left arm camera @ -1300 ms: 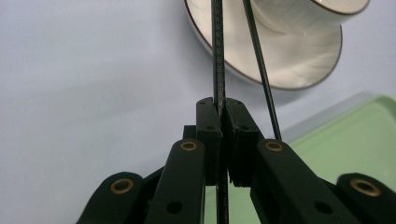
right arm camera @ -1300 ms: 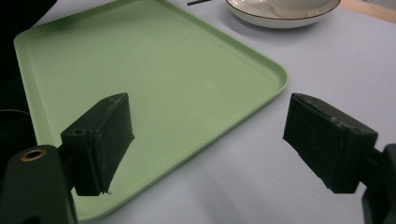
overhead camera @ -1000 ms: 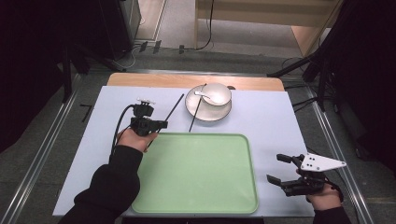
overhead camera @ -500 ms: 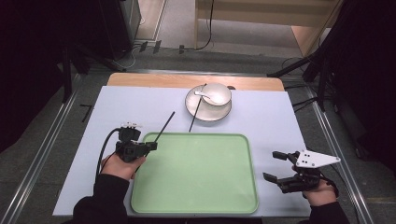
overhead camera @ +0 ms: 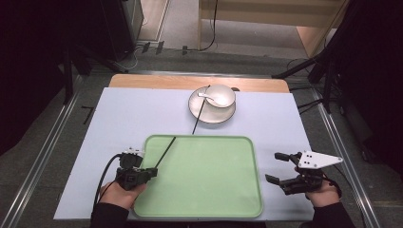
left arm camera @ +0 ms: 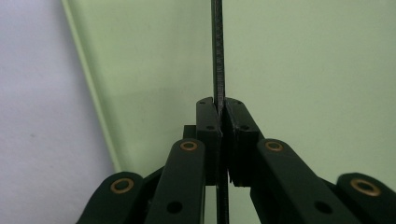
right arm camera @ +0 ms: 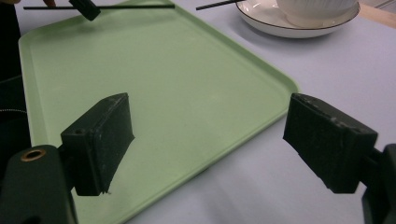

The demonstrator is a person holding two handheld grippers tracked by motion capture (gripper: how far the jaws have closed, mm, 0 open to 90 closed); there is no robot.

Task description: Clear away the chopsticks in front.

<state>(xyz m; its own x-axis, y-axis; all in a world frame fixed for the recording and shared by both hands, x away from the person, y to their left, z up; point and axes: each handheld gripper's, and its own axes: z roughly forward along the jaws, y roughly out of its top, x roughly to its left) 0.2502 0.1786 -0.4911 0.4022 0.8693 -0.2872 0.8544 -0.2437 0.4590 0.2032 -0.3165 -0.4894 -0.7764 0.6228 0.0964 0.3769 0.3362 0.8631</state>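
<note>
The held chopstick (overhead camera: 165,152) is a thin black rod pinched near its lower end by the left gripper (overhead camera: 147,172), whose jaws are pressed together on it. Its long axis runs up and to the right from the jaws, crossing the left rim of the green tray (overhead camera: 237,209), with the free tip over the tray's far left corner. A second chopstick (overhead camera: 200,110) lies well apart, leaning on the plate (overhead camera: 196,110) beside the bowl (overhead camera: 219,95), roughly parallel to the first. The left gripper is the nearer tool to both rods. The right gripper (overhead camera: 280,179) rests just off the tray's right edge, its jaws spread wide and holding nothing.
</note>
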